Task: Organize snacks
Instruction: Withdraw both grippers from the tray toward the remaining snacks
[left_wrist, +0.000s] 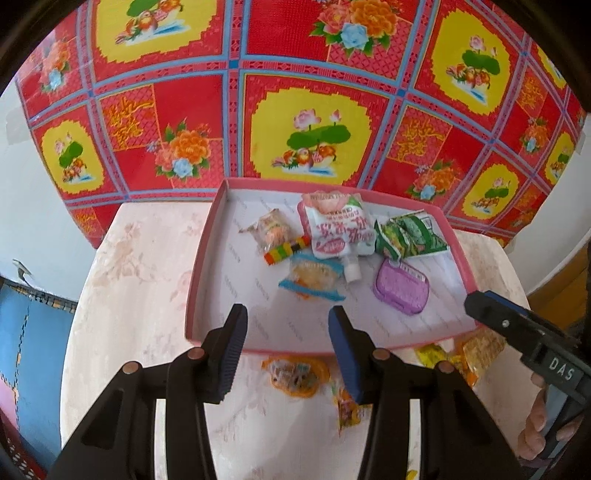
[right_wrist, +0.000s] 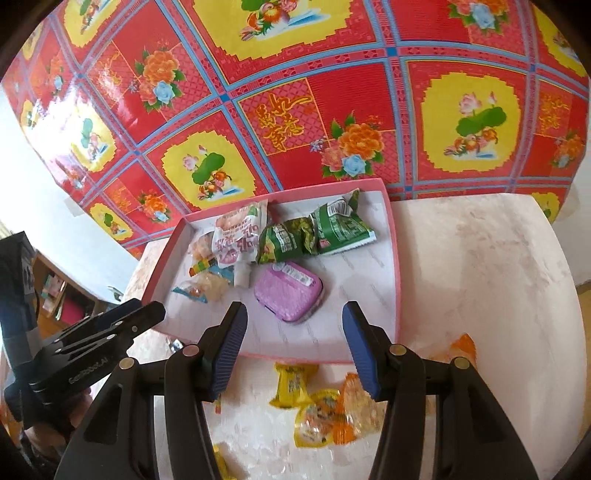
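Below the pink tray (right_wrist: 395, 258), loose yellow snack packets (right_wrist: 291, 386) lay at 6 o'clock from the right hand-held gripper (right_wrist: 295, 350), jaws apart and empty, nearer than the left hand-held gripper (left_wrist: 288, 350), also apart.

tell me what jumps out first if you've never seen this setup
The loud red and yellow flowered cloth fills the whole background behind the table. In front of it lies a pink tray with a pink pouch, green packets and a purple box inside. More yellow and orange snacks lie on the table outside the tray's near edge, beneath both empty, open grippers.
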